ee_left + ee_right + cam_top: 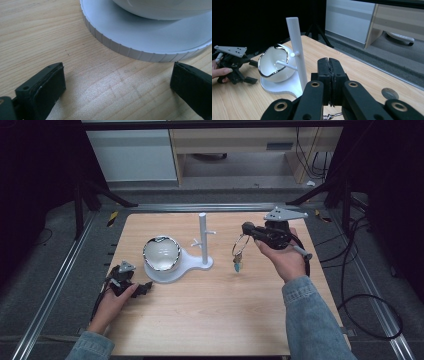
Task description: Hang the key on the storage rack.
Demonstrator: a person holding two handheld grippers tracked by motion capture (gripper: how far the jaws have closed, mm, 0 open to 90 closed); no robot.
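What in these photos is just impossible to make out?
- Right claw, right claw view: the keyring's loop hangs below the shut jaws, cut off by the bottom edge.
- Blue charm, high view: too small to identify.
- Bowl, left claw view: cut off by the top edge.

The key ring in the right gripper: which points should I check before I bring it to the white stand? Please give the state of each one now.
1. right gripper shut on the key ring: ok.
2. Ring and teal charm hang free above the table: ok.
3. Pegs on the white stand free of other items: ok.
4. left gripper open and beside the stand base, not on it: ok.
5. Ring wide enough for a peg: cannot tell.
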